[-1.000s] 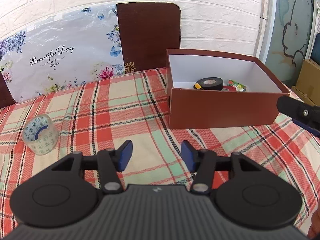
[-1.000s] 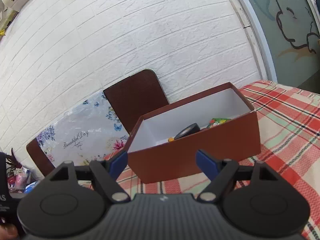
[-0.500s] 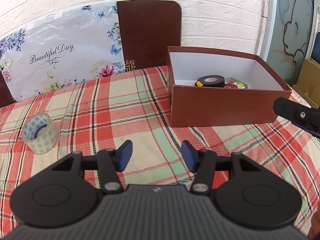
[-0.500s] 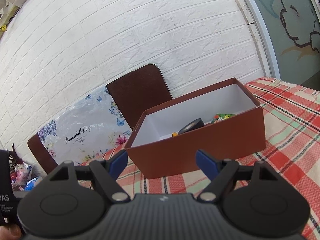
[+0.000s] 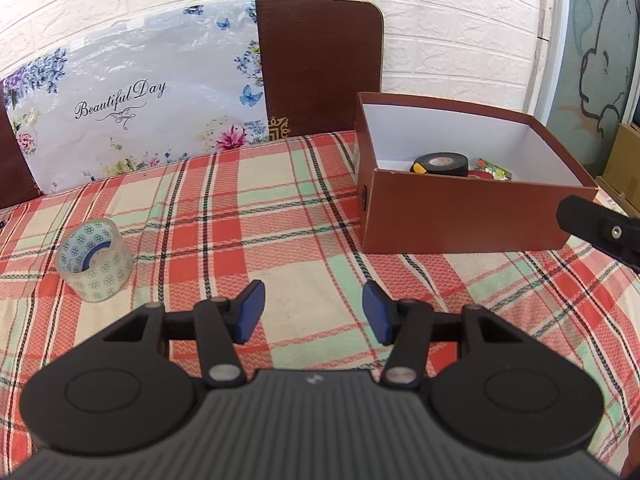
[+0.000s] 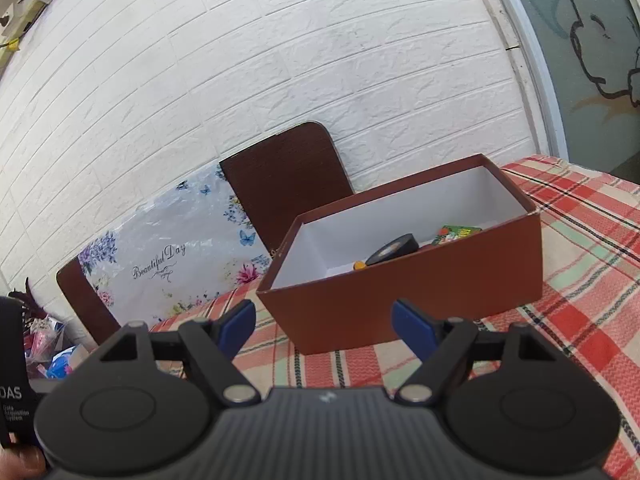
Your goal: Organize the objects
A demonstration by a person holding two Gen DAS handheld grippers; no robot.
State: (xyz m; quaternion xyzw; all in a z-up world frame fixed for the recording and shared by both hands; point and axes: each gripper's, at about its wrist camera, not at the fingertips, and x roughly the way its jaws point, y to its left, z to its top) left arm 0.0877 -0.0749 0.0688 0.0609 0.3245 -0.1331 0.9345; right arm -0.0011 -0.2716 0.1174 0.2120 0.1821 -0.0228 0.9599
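A clear tape roll [image 5: 95, 260] with a blue flower print stands on the plaid tablecloth at the left. A brown box [image 5: 460, 216] with a white inside stands at the right; it also shows in the right wrist view [image 6: 408, 292]. In it lie a black tape roll [image 5: 442, 163], a yellow-tipped item and a green packet [image 5: 494, 169]. My left gripper [image 5: 313, 314] is open and empty above the cloth, to the right of the clear tape. My right gripper [image 6: 324, 326] is open and empty in front of the box.
A floral "Beautiful Day" board [image 5: 132, 108] and a dark brown chair back [image 5: 320, 68] lean at the white brick wall behind the table. Part of the right gripper [image 5: 600, 230] shows at the right edge. Clutter [image 6: 48, 356] lies beyond the table's left side.
Both grippers have drawn back a little and tilted down, so the box sits lower in view. Both stay open and empty. The objects have not moved.
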